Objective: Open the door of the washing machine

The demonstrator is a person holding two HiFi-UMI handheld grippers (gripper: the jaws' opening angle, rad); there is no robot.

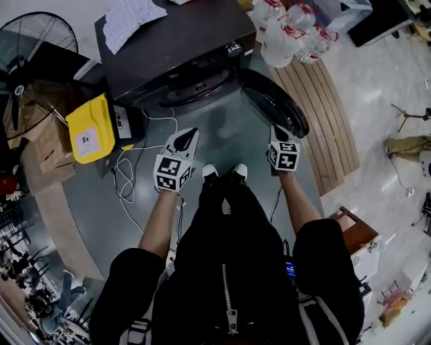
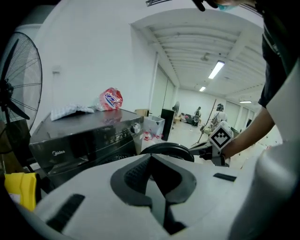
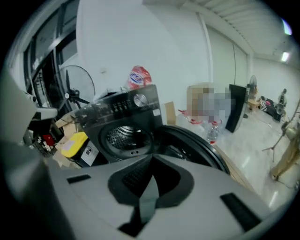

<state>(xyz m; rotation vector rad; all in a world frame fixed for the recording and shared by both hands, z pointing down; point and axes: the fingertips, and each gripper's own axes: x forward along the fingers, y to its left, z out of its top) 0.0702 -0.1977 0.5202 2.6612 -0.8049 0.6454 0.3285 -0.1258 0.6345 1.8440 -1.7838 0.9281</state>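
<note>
The dark washing machine (image 1: 175, 47) stands at the top of the head view with its round door (image 1: 273, 101) swung wide to the right, baring the drum opening (image 1: 195, 86). My left gripper (image 1: 183, 138) hovers in front of the machine, left of the door, shut and empty. My right gripper (image 1: 279, 133) is just below the door's lower rim, shut with nothing in it. In the right gripper view the drum (image 3: 123, 137) and open door (image 3: 197, 147) lie beyond the closed jaws (image 3: 152, 159). The left gripper view shows the closed jaws (image 2: 151, 157) and the door (image 2: 166, 149).
A yellow box (image 1: 87, 131) and a white cable (image 1: 124, 178) lie left of the machine, with a fan (image 1: 30, 40) behind. Water bottles (image 1: 289, 27) and wooden planks (image 1: 323, 114) are at the right. A cloth (image 1: 131, 20) lies on the machine. My shoes (image 1: 222, 172) stand between the grippers.
</note>
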